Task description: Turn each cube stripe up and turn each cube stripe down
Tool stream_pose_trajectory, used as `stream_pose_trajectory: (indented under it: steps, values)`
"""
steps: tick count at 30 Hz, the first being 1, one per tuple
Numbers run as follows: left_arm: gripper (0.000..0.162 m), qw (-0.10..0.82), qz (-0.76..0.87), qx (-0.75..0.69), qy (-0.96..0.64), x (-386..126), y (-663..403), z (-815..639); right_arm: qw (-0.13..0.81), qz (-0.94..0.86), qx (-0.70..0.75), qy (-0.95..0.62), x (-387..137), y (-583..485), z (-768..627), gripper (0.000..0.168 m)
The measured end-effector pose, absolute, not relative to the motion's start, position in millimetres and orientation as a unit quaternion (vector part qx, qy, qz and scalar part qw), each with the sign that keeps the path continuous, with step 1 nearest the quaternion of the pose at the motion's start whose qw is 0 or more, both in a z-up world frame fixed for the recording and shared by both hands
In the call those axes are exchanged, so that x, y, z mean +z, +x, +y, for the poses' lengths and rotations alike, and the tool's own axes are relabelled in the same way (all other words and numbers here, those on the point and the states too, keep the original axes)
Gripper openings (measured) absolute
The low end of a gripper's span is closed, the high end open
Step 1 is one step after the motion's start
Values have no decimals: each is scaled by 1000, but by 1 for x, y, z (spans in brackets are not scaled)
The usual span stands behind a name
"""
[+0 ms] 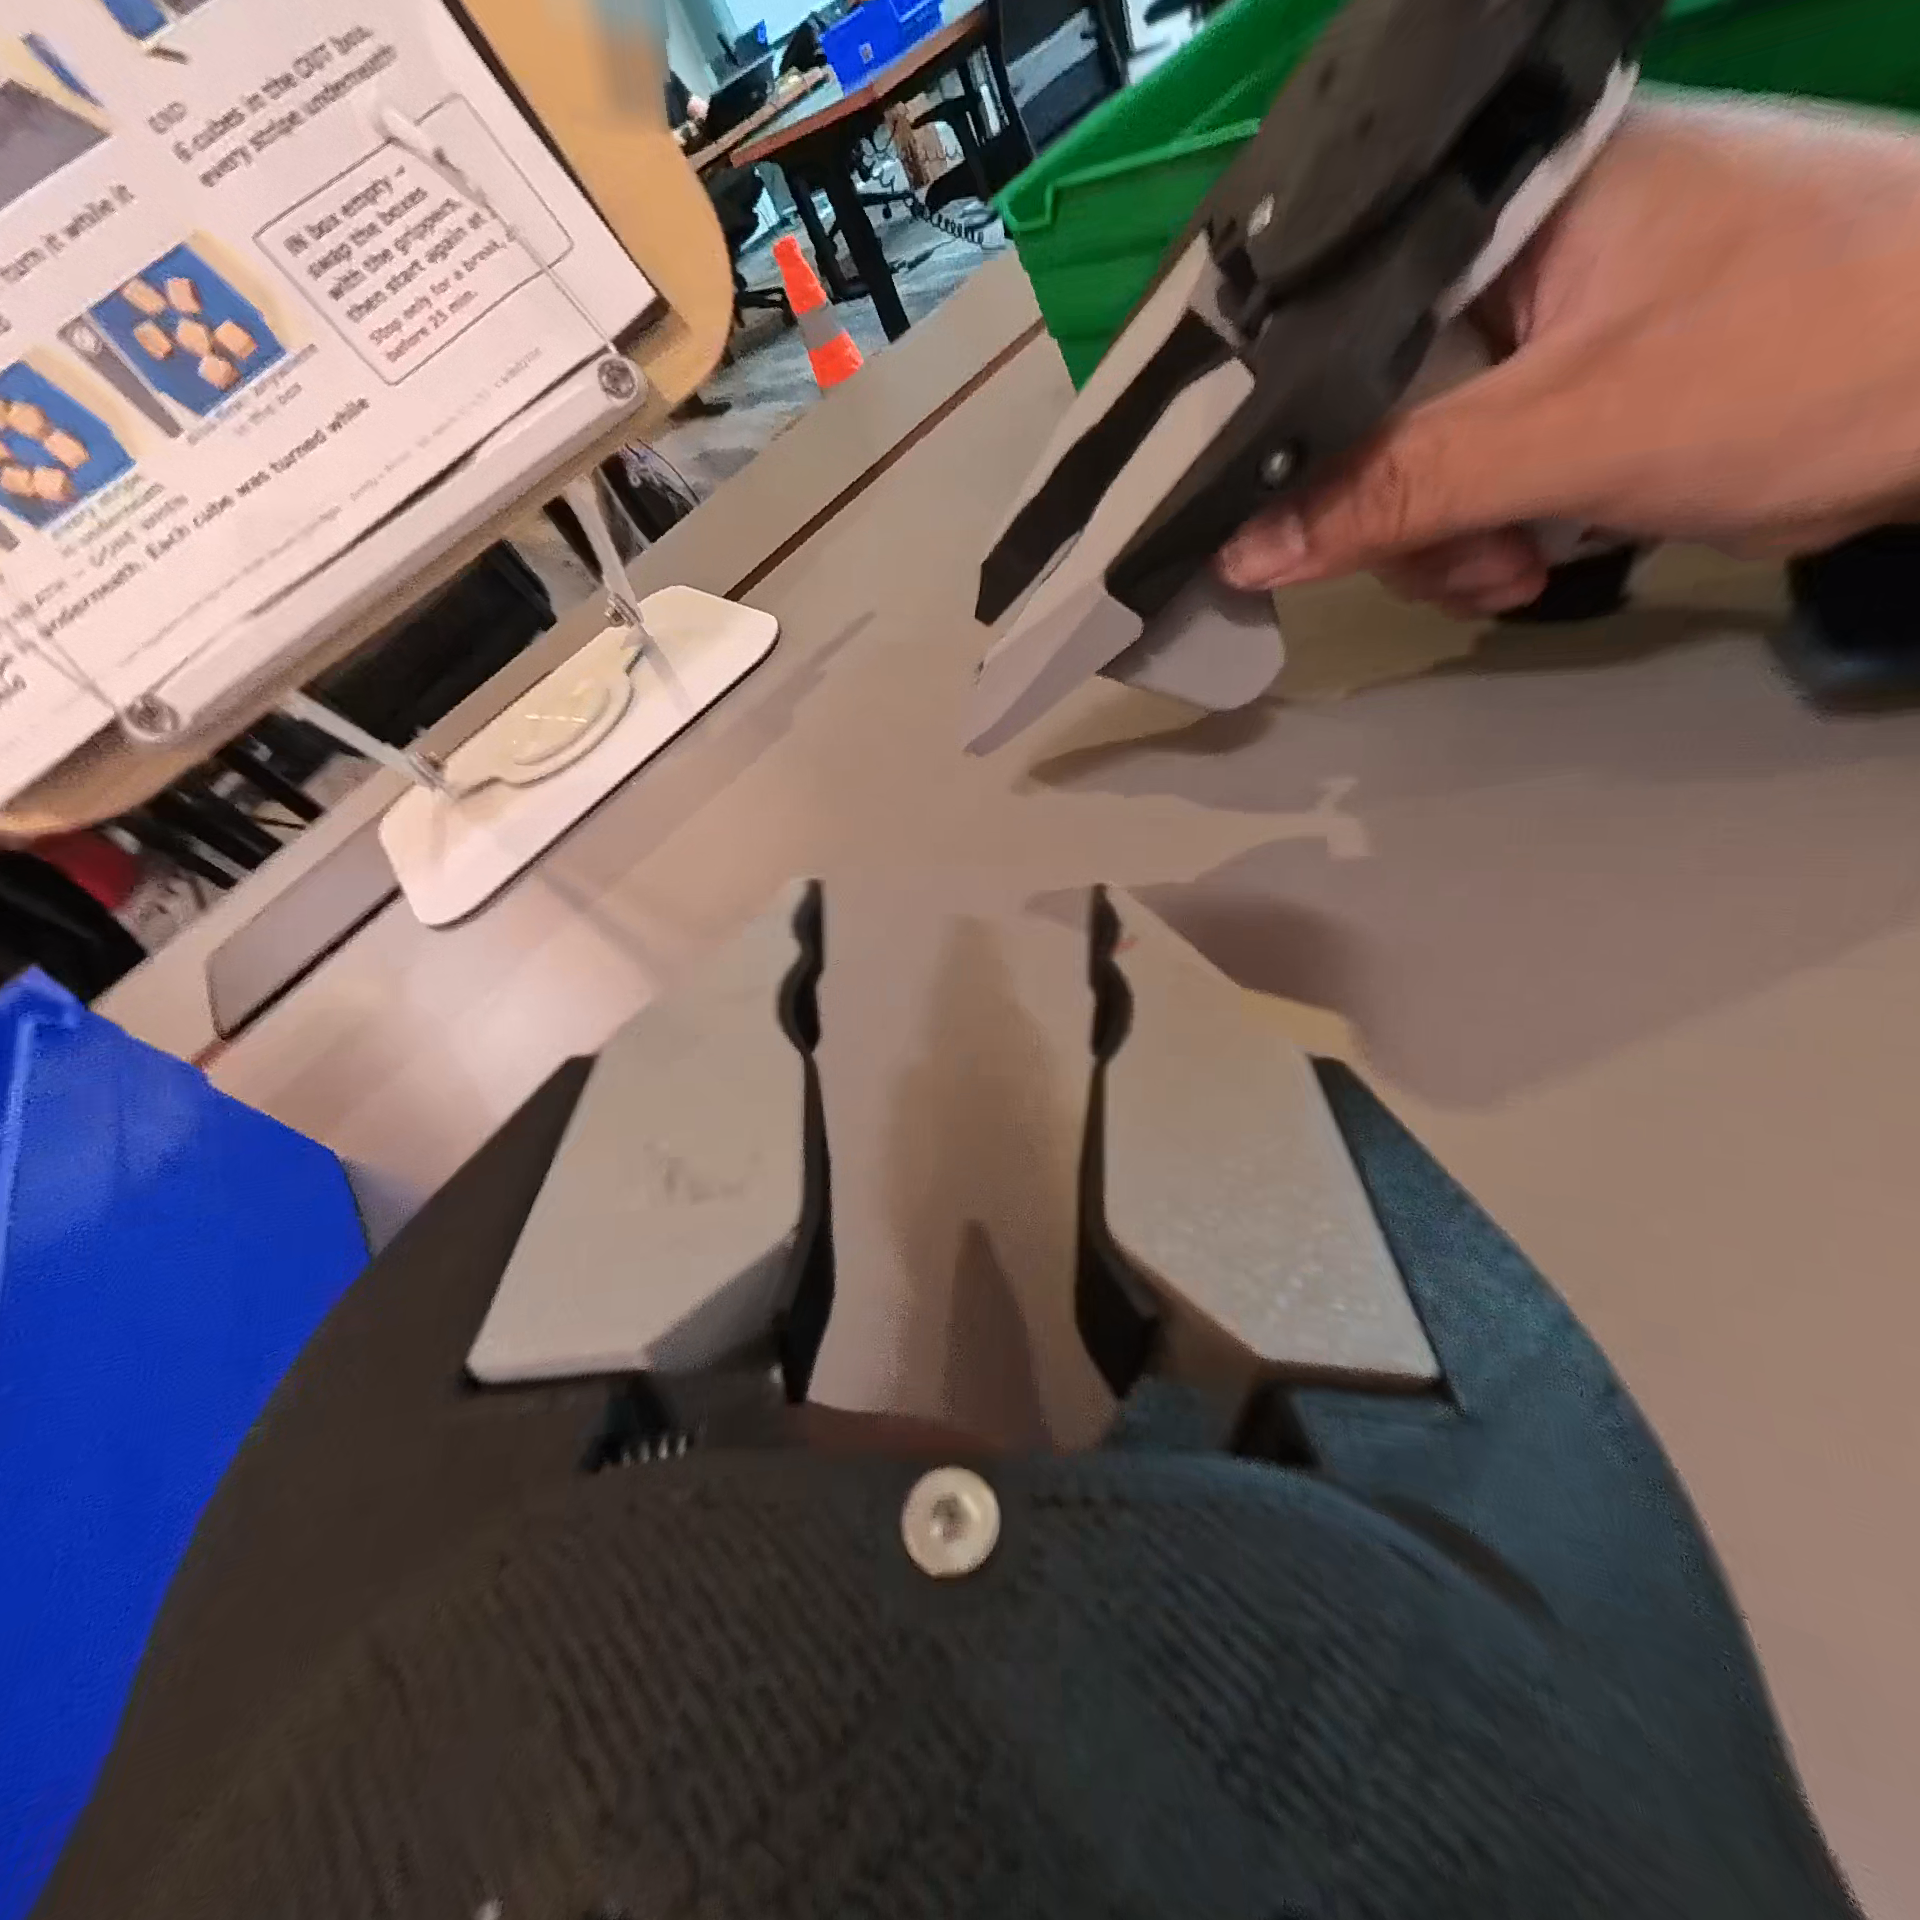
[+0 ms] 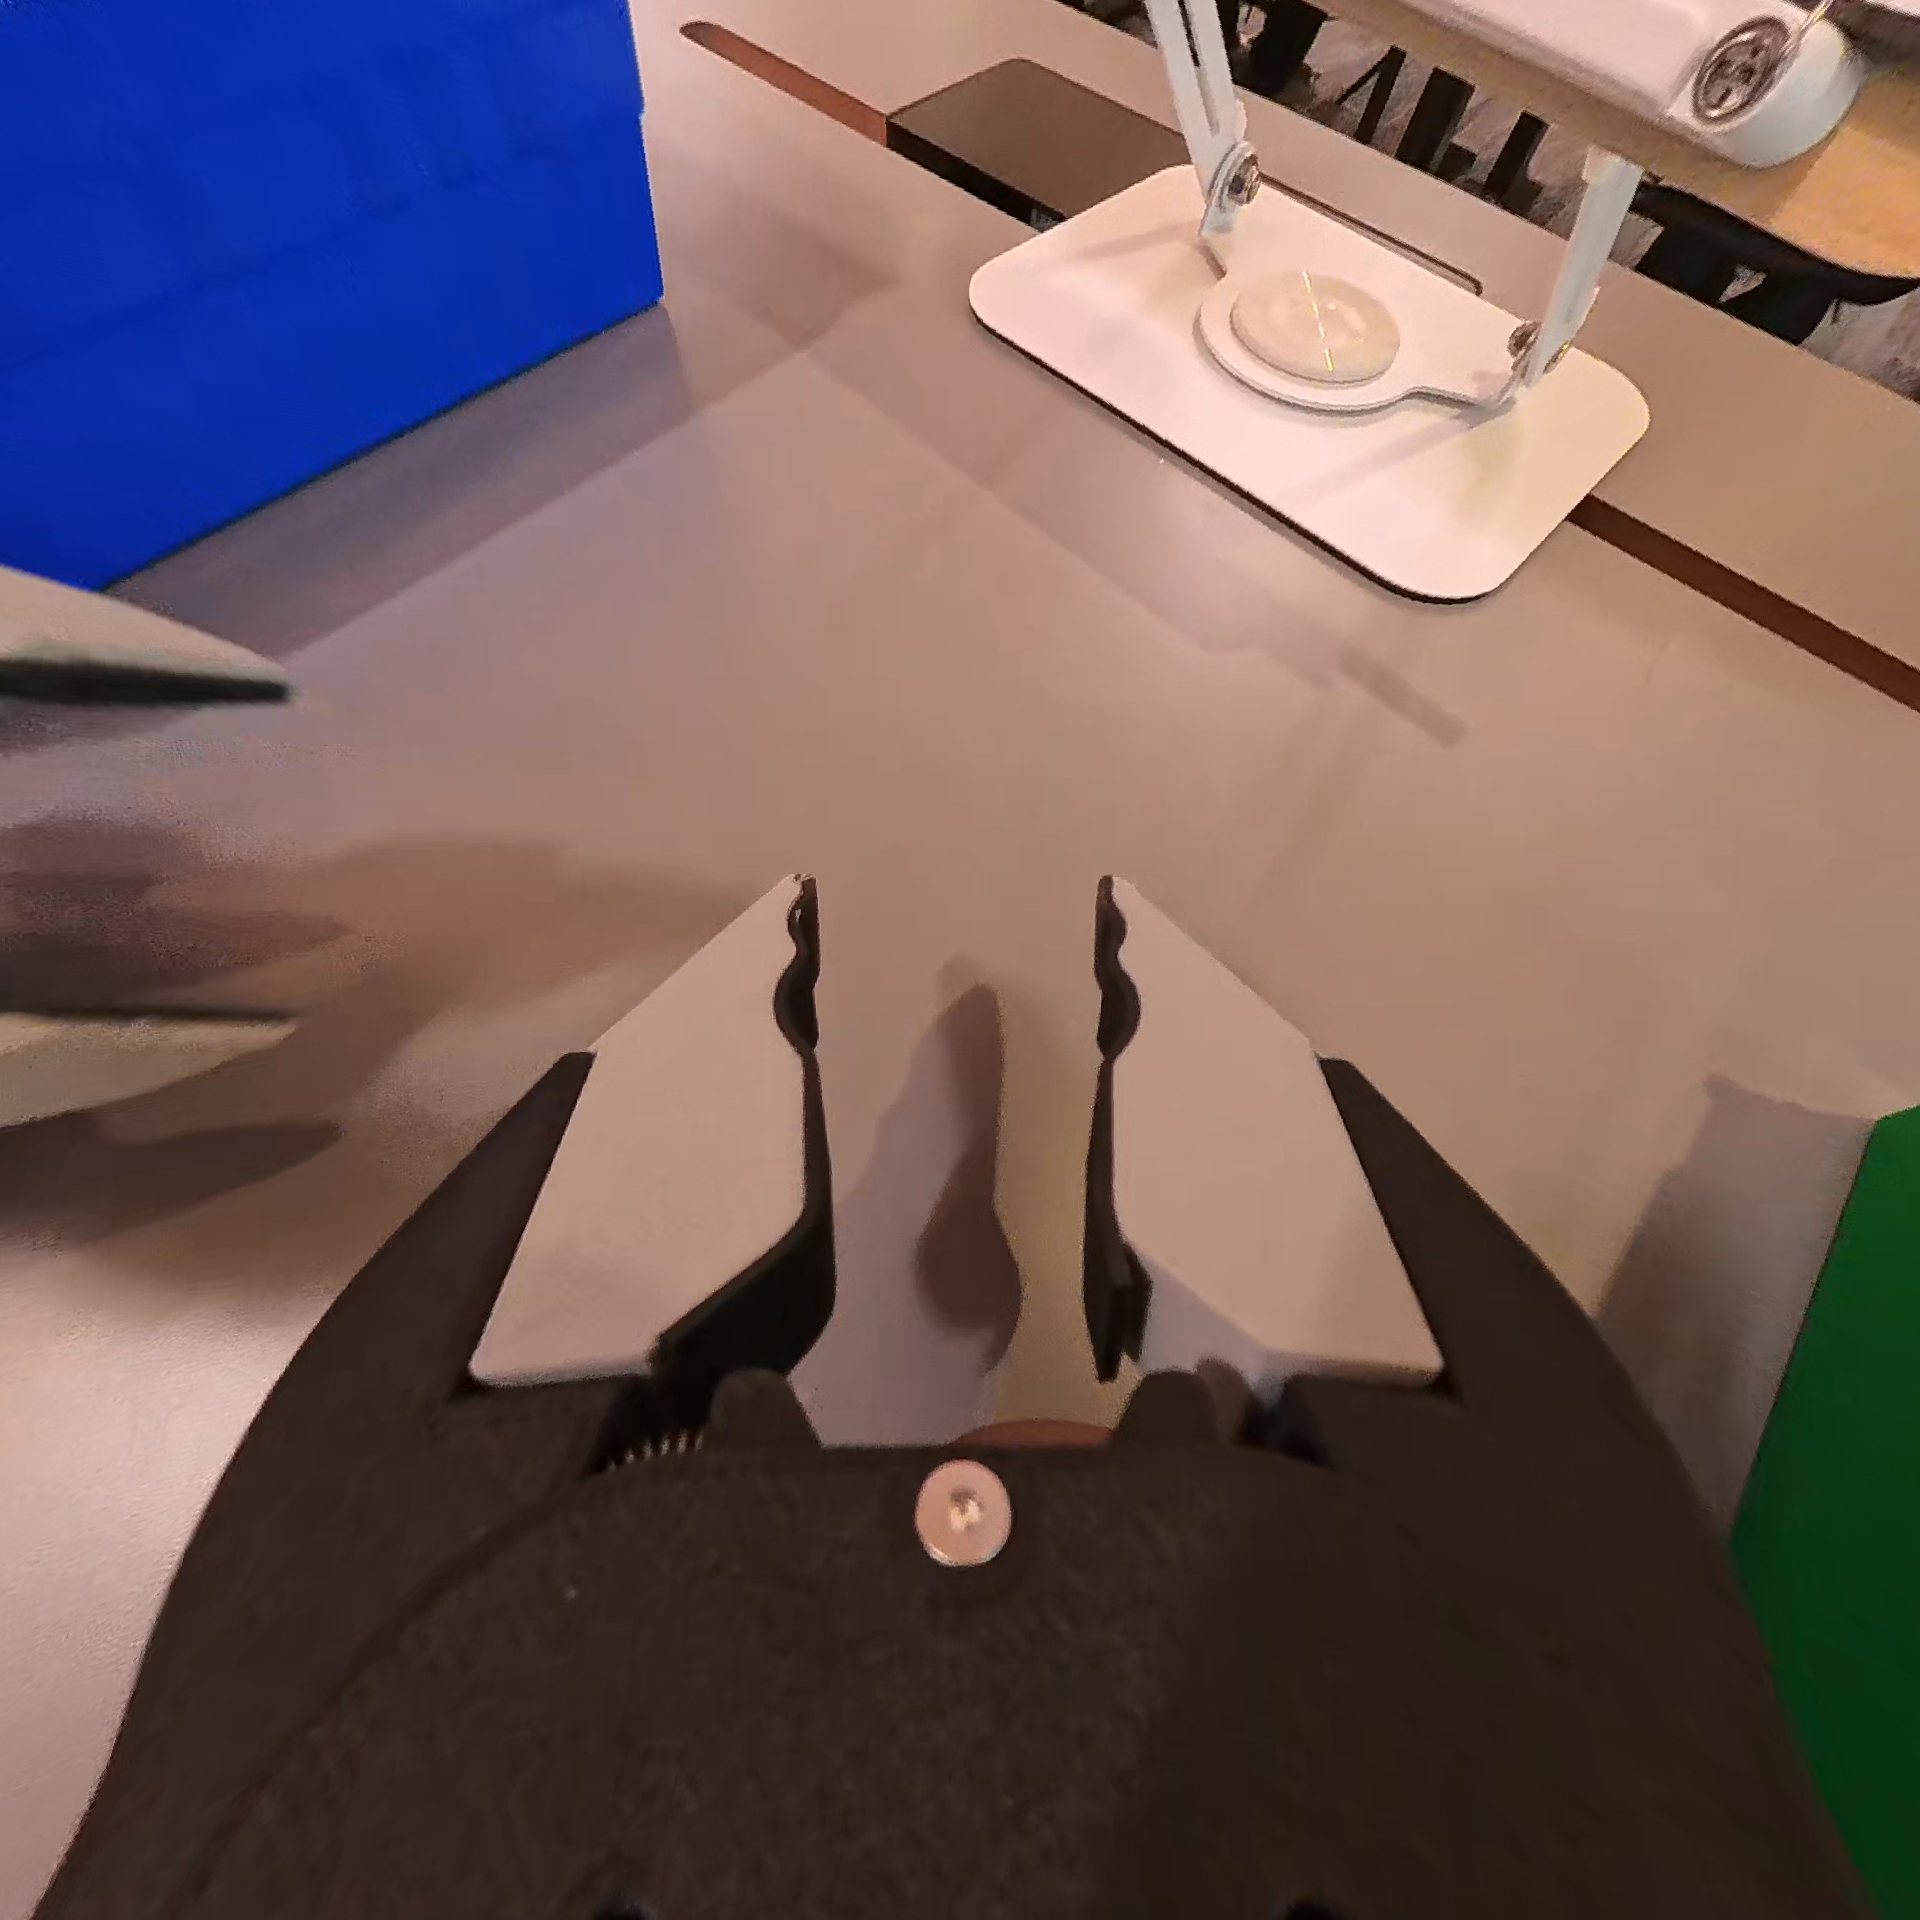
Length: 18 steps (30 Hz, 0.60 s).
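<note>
No cube shows in either view. My left gripper (image 1: 956,904) is open and empty, held low over the bare tan table (image 1: 1558,1143). My right gripper (image 2: 956,894) is open and empty too, over the same table (image 2: 935,675). The right gripper also shows in the left wrist view (image 1: 1049,665), held by a hand (image 1: 1621,374) at the upper right, its fingertips close to the tabletop. The left gripper's fingers (image 2: 125,675) show blurred at the left edge of the right wrist view.
A blue box (image 1: 135,1299) stands at the left (image 2: 312,260). A green box (image 1: 1143,187) stands at the right (image 2: 1860,1455). A white stand (image 1: 582,727) carries an instruction sheet (image 1: 260,312); its base (image 2: 1320,384) lies at the table's far edge. An orange cone (image 1: 821,312) stands on the floor beyond.
</note>
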State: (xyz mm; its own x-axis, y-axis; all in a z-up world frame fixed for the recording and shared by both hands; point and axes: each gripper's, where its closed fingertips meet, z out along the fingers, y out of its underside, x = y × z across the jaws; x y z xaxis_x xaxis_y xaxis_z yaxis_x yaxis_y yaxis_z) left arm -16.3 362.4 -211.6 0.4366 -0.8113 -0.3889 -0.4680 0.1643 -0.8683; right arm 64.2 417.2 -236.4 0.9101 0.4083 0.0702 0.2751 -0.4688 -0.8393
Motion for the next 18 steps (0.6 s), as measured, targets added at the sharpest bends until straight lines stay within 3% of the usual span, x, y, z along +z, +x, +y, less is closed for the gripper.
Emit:
stream_pose_trajectory:
  steps: [2,7,10,13,15,18]
  values:
    - [66,559,484,-192,-645,-197,-23,347,477,-203,70,-852,-235,64,415,51]
    - [59,586,402,-258,-654,-125,-77,333,472,-222,62,-851,-237,58,410,49]
    - [64,589,319,-249,-700,-96,-131,368,472,-235,45,-848,-237,55,409,49]
    - [74,549,265,-199,-767,-110,-181,415,476,-244,41,-844,-234,51,407,49]
    - [92,508,243,-172,-808,-134,-204,435,478,-248,40,-841,-232,49,406,49]
    - [92,434,234,-150,-857,-178,-219,449,481,-252,35,-839,-230,48,405,49]
